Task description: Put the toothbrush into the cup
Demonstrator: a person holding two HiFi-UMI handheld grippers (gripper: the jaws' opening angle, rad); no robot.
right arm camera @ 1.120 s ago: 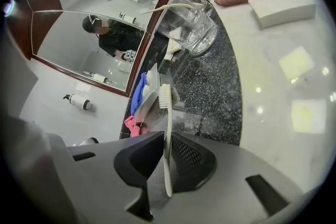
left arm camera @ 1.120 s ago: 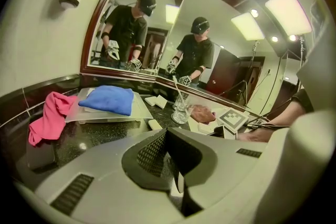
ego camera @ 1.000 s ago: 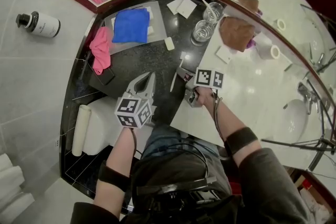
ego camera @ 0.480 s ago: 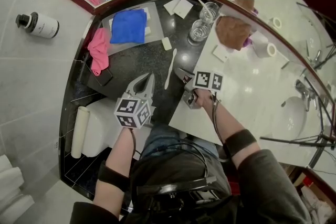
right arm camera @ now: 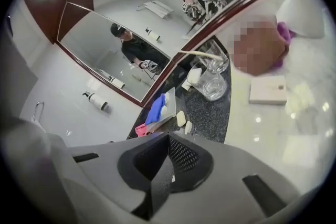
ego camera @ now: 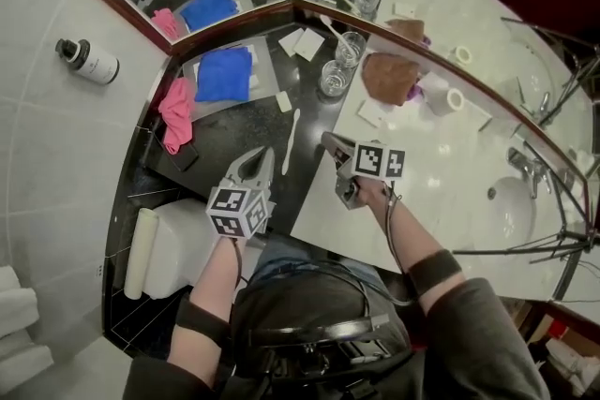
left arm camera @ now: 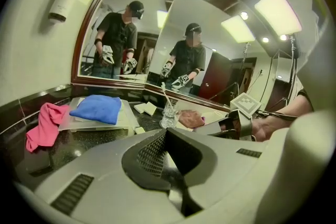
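Shut empty at left tongs [ego camera: 265, 153], just closed on nothing at right tongs [ego camera: 328, 140], with white plastic toothbrush [ego camera: 290, 141] flat on black stone table [ego camera: 230, 131].

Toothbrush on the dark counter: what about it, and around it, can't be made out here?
Toothbrush: too small in the head view to tell its bristle end.
Same toothbrush, right gripper view: mostly hidden behind the shut right claw.
Left gripper view: the shut left claw blocks that stretch of counter.
Brown cloth: mosaic-patched in the right gripper view.
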